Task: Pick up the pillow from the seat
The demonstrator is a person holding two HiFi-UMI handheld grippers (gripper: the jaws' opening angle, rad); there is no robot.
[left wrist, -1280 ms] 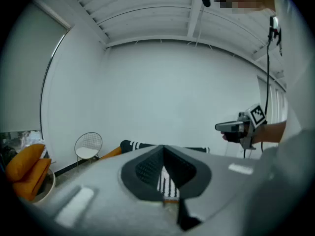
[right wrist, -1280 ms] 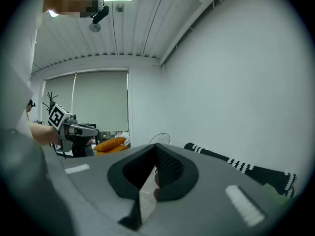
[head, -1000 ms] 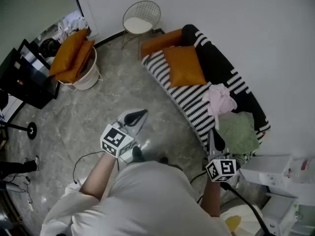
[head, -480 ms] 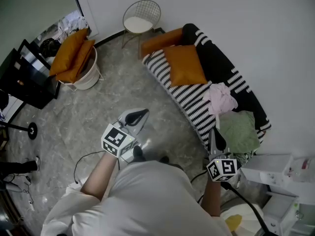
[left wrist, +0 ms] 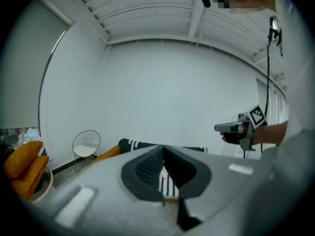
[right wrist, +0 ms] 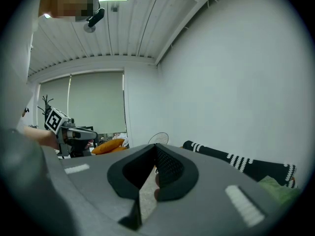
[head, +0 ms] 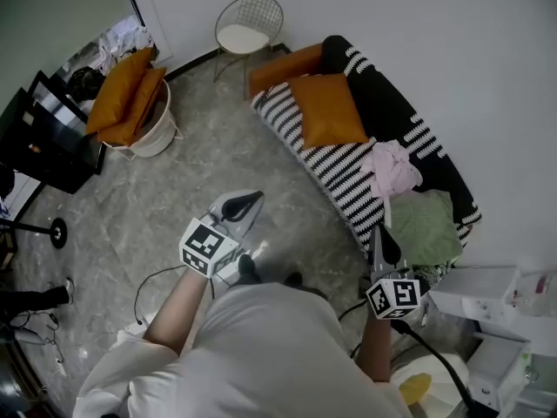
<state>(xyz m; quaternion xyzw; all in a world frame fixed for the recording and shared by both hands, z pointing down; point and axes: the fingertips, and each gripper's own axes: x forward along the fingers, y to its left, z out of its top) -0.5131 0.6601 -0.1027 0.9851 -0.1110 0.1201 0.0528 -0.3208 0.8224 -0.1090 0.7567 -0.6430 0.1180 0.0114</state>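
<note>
Head and gripper cameras
The striped sofa (head: 335, 168) is seen steeply from above and, nearly level, from both gripper views.

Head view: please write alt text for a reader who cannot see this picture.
Seen from above, a person holds a left gripper and a right gripper, both shut and empty. Ahead, an orange pillow lies untouched on the seat of a black-and-white striped sofa.

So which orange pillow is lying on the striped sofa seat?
The square orange pillow on the sofa's striped seat. Two others stand in the white basket; a longer orange one lies at the sofa's far end.
</note>
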